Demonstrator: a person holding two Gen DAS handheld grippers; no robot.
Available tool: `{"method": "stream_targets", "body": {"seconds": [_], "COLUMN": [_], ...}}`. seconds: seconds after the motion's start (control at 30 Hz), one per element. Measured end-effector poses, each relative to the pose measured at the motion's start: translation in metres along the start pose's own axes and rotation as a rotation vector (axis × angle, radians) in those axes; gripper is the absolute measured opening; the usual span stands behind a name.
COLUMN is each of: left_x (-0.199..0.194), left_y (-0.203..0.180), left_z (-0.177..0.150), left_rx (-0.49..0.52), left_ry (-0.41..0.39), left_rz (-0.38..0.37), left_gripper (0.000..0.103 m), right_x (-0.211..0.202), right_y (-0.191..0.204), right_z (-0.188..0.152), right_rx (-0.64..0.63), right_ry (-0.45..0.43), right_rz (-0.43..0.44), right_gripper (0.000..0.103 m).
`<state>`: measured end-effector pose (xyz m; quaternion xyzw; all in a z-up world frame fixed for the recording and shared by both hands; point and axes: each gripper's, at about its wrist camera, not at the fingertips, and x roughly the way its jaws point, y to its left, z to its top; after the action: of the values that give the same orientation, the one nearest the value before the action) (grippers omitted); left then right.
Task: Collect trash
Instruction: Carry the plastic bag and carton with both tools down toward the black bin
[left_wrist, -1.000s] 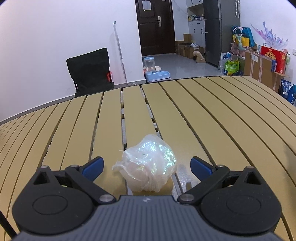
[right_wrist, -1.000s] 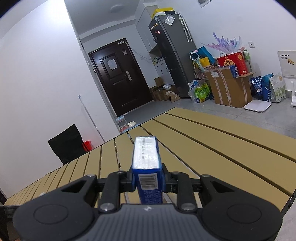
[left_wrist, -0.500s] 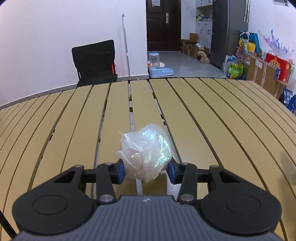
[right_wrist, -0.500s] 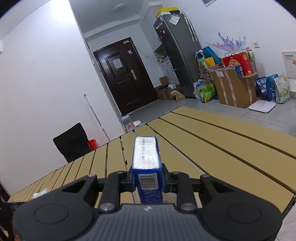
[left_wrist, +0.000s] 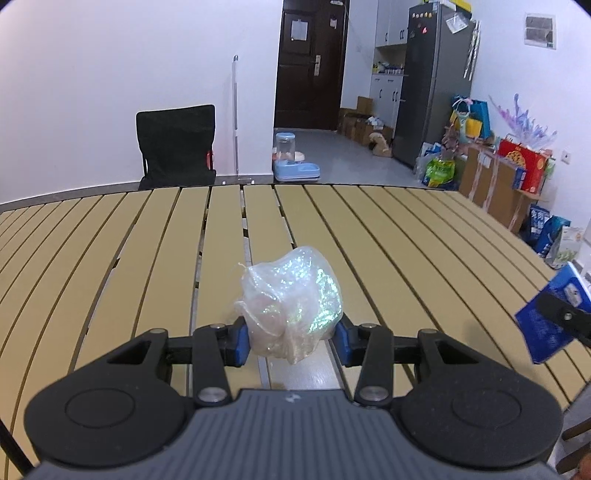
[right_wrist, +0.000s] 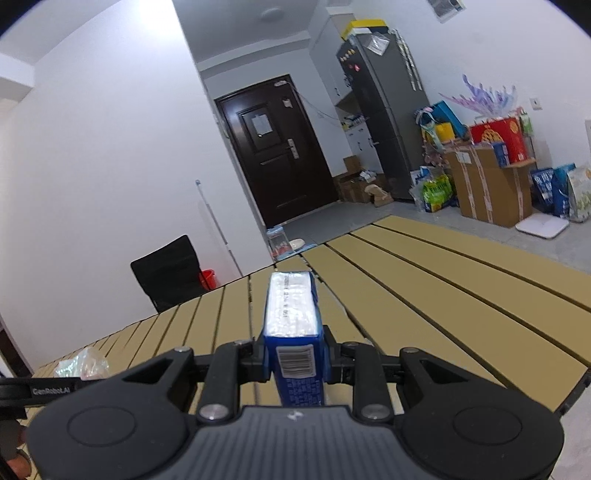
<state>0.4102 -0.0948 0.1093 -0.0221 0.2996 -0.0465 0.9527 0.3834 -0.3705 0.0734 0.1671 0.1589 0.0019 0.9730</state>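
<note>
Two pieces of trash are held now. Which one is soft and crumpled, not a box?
The shimmering plastic bag, squeezed in the left gripper. The right gripper holds a stiff blue carton with flat sides.

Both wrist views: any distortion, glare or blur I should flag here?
Left wrist view: strong fisheye bends the slatted table into curves; the crumpled plastic bag glints iridescent; the blue carton at the right edge looks slightly soft. Right wrist view: dark vignette in the corners, door and walls lean, and glare whitens the carton's top face.
</note>
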Motion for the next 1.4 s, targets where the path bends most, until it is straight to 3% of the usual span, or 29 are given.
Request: {"method": "stream_targets", "body": {"seconds": [0.67, 1.4], "left_x": [-0.080, -0.170], "left_y": [0.010, 0.022], "left_z": [-0.053, -0.119], "left_rx": [-0.037, -0.028], "left_ry": [-0.014, -0.043], "left_rz": [0.010, 0.024], "left_gripper": [0.043, 0.043], "right_x": [-0.101, -0.179], "right_y": [0.032, 0.063], "right_z": [-0.040, -0.112], "right_rx": [-0.120, -0.170], "right_ry": [-0.029, 0.056], "right_rz": [0.075, 0.151], "right_gripper": [0.023, 0.023]}}
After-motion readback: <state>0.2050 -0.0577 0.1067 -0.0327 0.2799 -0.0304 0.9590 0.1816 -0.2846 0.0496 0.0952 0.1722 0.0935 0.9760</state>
